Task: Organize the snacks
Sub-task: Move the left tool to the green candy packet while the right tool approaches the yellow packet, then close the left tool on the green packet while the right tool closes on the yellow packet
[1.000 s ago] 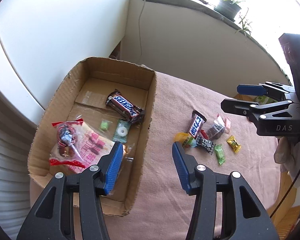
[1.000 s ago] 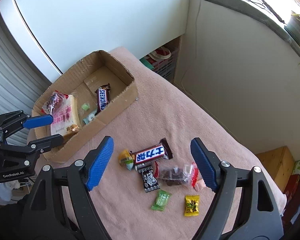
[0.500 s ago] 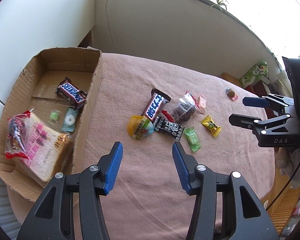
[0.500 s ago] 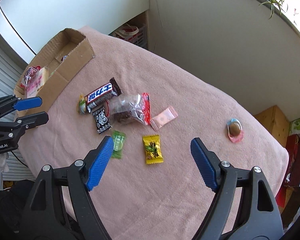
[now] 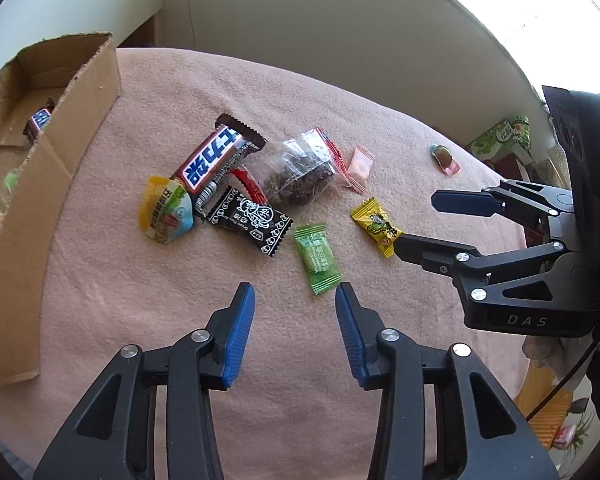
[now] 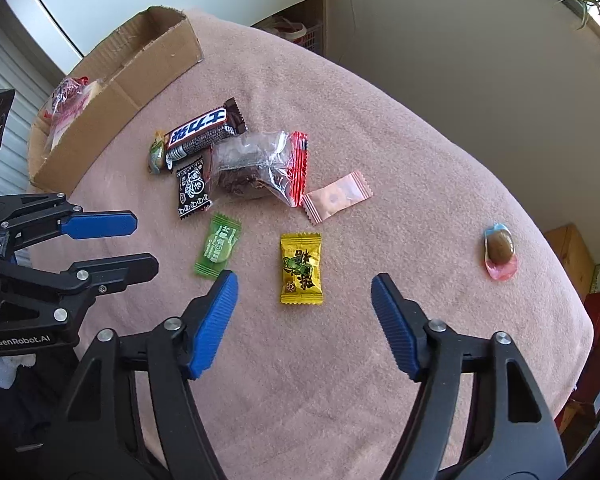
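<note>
Two loose sweets concern us: left of the brown cardboard box (image 6: 140, 68), nothing; right of it, the flat green candy sachet (image 5: 317, 258), then the yellow one (image 6: 301, 268). Both look light, crinkly and slippery; we would pinch across their middles. Left gripper (image 5: 295, 312) and right gripper (image 6: 303, 300) are closing, empty. Neighbouring wrappers crowd the green.

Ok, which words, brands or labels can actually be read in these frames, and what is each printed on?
"GenRobot.AI": body of the left gripper.
"DAS": body of the right gripper.
"Vitamin C": green candy wrapper, small but legible.
Chocolate bar: white Chinese characters on blue, not transcribed.
Black candy wrapper, yellow candy wrapper, yellow jelly cup: print too small to read.
</note>
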A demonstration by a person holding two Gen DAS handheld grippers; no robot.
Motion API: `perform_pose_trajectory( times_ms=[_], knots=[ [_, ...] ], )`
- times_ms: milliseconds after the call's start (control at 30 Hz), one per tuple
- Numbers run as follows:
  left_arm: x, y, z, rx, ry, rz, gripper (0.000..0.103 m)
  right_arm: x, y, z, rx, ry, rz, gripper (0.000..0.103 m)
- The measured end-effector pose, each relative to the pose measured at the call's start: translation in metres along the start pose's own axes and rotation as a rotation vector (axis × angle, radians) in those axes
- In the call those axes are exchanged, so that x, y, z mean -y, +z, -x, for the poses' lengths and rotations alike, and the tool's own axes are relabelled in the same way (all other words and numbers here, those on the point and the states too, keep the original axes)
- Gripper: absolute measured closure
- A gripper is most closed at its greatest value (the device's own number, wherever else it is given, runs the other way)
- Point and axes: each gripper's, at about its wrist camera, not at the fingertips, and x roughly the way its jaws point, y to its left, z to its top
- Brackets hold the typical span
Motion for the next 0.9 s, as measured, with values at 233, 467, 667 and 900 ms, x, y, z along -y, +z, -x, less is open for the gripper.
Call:
perform_pose_trajectory(
  times_ms=[233,467,667,900],
  knots=[
    [0.007,0.011,-0.02,-0.02,-0.025,0.049,0.073,0.005,-0.001,-0.018,-0.013,0.036,0.033,0.048],
    [0.009,0.019,-0.034,-0.058,0.012,0.068,0.075,0.004,-0.002,-0.03,-0.023,0.042,0.072,0.053],
    [0.013,0.024,-0.037,-0.069,0.035,0.058,0.078,0.005,0.0,-0.038,-0.026,0.045,0.093,0.054],
    [0.025,0.029,-0.046,-0.088,0.066,0.012,0.078,0.003,0.002,-0.046,-0.031,0.024,0.126,0.056]
  ],
)
